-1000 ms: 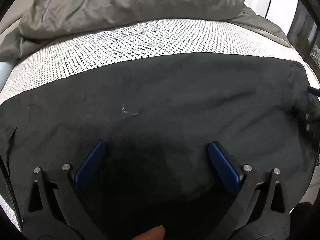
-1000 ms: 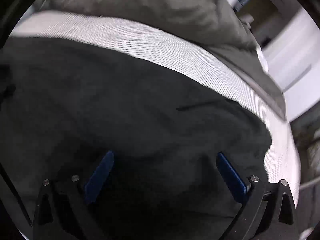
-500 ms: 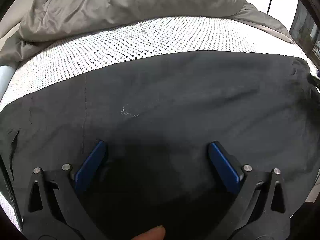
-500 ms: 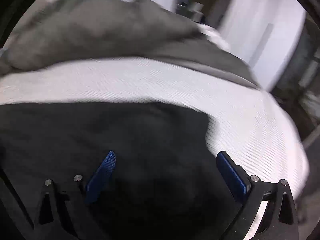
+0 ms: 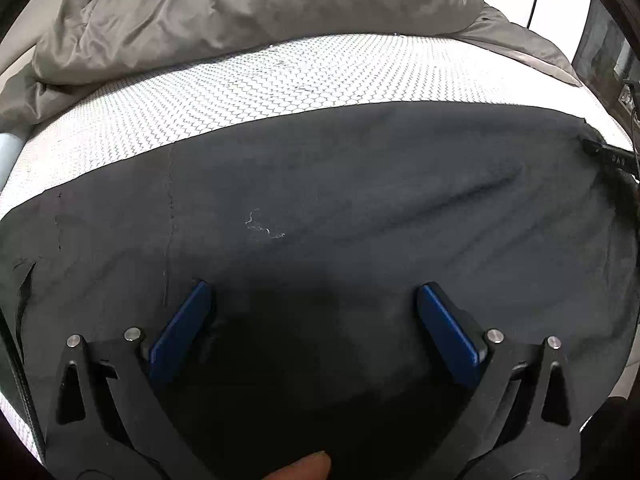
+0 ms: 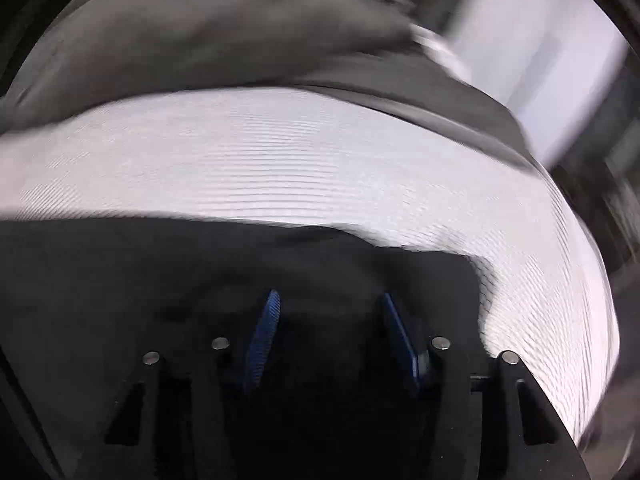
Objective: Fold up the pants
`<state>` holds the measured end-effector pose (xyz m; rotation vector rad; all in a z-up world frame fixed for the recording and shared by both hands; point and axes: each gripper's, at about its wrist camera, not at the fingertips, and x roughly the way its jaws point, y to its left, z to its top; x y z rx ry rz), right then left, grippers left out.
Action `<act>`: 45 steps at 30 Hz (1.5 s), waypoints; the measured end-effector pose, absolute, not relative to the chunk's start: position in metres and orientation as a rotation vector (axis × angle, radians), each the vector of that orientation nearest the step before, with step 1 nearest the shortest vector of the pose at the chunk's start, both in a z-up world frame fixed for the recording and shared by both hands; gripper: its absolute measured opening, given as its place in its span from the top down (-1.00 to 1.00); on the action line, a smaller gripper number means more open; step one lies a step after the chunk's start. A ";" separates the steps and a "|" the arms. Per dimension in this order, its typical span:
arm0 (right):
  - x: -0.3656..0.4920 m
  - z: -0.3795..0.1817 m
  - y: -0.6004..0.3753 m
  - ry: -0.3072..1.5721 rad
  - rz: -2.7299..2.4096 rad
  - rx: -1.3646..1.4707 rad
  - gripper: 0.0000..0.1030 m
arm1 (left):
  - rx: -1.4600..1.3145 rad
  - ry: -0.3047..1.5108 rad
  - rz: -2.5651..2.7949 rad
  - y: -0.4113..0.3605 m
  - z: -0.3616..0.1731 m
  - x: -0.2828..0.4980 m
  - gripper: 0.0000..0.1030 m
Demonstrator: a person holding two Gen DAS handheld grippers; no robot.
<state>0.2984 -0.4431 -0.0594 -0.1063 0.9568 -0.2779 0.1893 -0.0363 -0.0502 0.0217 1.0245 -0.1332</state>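
Dark grey pants [image 5: 340, 200] lie spread flat across a white patterned mattress [image 5: 280, 80]. My left gripper [image 5: 314, 300] hovers low over the pants near their front edge, jaws wide open and empty. In the right wrist view the pants [image 6: 160, 280] fill the lower half, with a corner toward the right. My right gripper [image 6: 328, 308] sits over that end with its blue pads [image 6: 264, 332] narrowed but still apart, nothing clearly clamped. The right gripper's black tip [image 5: 608, 156] shows at the far right edge of the left wrist view.
A crumpled grey duvet [image 5: 240, 12] is heaped along the far side of the mattress; it also shows in the right wrist view [image 6: 240, 40]. White walls [image 6: 540, 60] and dark furniture stand beyond the bed on the right. The right wrist view is motion-blurred.
My right gripper swung right toward the pants' end and its jaws narrowed from wide open. My left gripper stayed nearly still and open; the pants look smoother.
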 end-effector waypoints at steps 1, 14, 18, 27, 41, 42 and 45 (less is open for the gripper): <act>0.298 -0.060 -0.444 0.946 -0.277 -0.101 0.05 | 0.028 1.025 -0.130 -0.037 -0.051 0.190 -1.00; 0.204 -0.054 -0.265 0.944 0.324 -0.271 -0.92 | 0.027 1.021 -0.124 -0.037 -0.052 0.189 -1.00; 0.181 -0.061 -0.260 0.989 0.312 -0.371 -0.92 | 0.023 1.021 -0.123 -0.036 -0.052 0.189 -1.00; 0.178 -0.050 -0.462 0.958 -0.428 -0.153 -0.98 | 0.013 1.009 -0.113 -0.032 -0.050 0.184 -1.00; 0.248 -0.041 -0.265 0.888 0.090 -0.268 -0.98 | 0.016 1.005 -0.110 -0.033 -0.049 0.181 -1.00; 0.252 -0.048 -0.253 0.906 0.095 -0.321 -0.98 | 0.015 1.003 -0.112 -0.032 -0.049 0.181 -1.00; 0.267 -0.068 -0.240 0.935 0.039 -0.478 -0.98 | 0.022 1.001 -0.119 -0.030 -0.048 0.180 -1.00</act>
